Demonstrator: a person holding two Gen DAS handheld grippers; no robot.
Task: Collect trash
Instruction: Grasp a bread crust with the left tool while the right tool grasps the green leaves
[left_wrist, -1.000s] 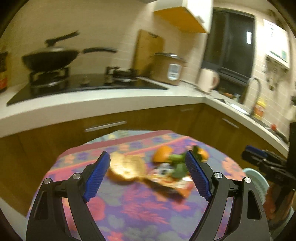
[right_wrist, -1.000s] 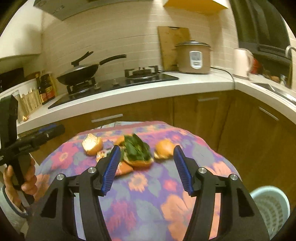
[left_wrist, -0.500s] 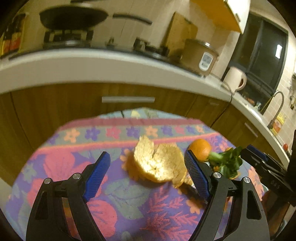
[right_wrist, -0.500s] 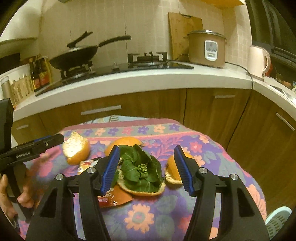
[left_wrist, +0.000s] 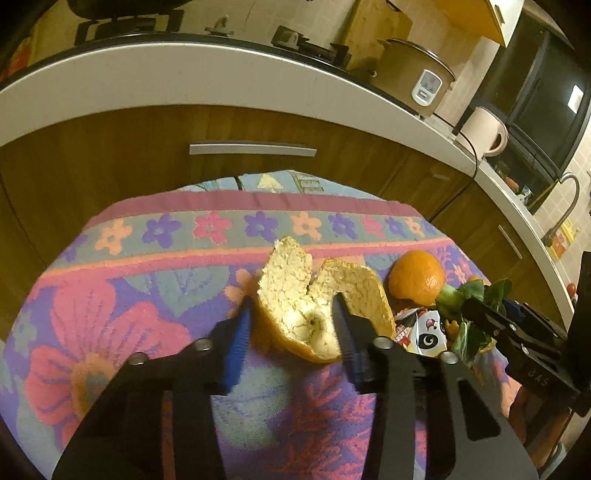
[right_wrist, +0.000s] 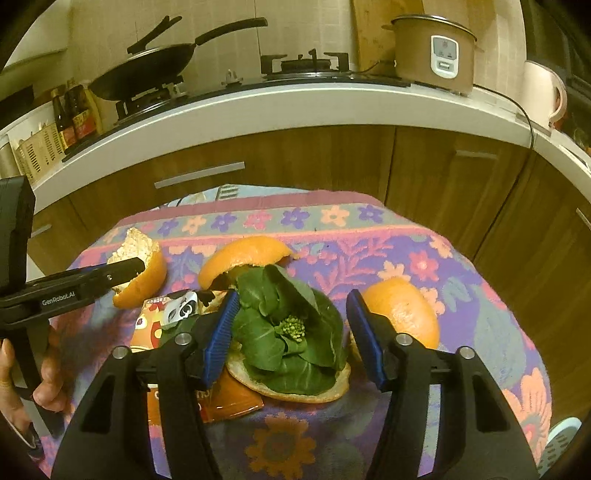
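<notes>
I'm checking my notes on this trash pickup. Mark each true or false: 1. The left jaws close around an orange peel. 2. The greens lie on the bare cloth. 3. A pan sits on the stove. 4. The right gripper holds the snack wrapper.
1. True: the left gripper pinches the orange peel.
2. False: the greens lie in a peel half.
3. True: the pan is there.
4. False: the right gripper is open, around the greens; the snack wrapper lies beside it.

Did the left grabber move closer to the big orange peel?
Yes. The left gripper has moved in toward the orange peel on the flowered cloth, and its fingers have narrowed around it.
</notes>
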